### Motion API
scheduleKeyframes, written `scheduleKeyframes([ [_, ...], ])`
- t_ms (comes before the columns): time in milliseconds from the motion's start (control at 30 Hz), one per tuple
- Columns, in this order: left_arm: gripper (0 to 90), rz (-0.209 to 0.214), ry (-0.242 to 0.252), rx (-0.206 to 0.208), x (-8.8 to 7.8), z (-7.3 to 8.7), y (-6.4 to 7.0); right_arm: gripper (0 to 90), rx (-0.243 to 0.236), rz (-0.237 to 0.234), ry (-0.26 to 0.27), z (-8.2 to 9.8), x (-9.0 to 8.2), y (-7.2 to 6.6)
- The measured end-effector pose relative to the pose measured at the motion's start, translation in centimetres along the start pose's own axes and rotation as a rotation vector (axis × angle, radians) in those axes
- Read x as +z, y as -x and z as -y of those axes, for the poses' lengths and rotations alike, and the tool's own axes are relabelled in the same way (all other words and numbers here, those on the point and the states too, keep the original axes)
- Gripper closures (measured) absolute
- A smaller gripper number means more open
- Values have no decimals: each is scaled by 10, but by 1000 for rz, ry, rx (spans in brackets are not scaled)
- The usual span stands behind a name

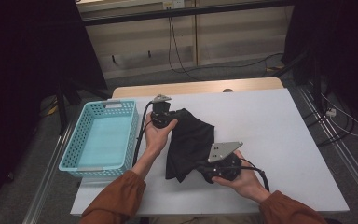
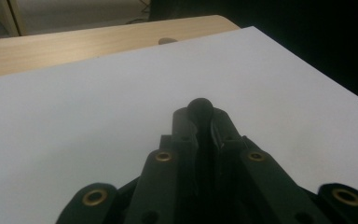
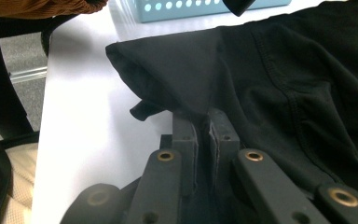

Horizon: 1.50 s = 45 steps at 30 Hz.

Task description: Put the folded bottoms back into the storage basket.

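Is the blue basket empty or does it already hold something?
Empty: the high view shows the blue basket's bare floor, while the black garment lies on the table beside it.

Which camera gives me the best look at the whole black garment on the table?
The high view: the black garment lies spread between the left gripper and right gripper. The right gripper view shows seams and a pinched fold; the left gripper view just a dark nub at the jaw tips.

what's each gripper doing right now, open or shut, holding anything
left gripper: shut, a small bit of the black garment pinched at its tips.
right gripper: shut on the black garment's edge.
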State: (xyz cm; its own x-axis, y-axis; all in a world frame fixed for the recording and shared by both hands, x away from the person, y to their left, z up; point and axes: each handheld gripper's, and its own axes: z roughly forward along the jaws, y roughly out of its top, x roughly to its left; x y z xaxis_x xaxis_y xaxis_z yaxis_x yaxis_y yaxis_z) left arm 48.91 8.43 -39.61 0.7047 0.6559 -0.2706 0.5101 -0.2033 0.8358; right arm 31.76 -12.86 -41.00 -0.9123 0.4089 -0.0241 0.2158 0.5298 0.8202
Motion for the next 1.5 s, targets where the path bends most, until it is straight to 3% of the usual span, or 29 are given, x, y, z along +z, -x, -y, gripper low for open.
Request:
scheduleKeyframes([
  [133,828,-15,3,24,-7,-8,1,837,7,6,21,-5,1,3],
  [367,828,-26,39,26,-18,-24,2,837,2,14,48,-12,0,4],
  [1200,828,-63,82,12,-41,-47,-10,837,7,5,120,-40,6,14],
  [1500,828,-81,92,27,-48,-57,-13,837,-10,3,130,-53,9,14],
])
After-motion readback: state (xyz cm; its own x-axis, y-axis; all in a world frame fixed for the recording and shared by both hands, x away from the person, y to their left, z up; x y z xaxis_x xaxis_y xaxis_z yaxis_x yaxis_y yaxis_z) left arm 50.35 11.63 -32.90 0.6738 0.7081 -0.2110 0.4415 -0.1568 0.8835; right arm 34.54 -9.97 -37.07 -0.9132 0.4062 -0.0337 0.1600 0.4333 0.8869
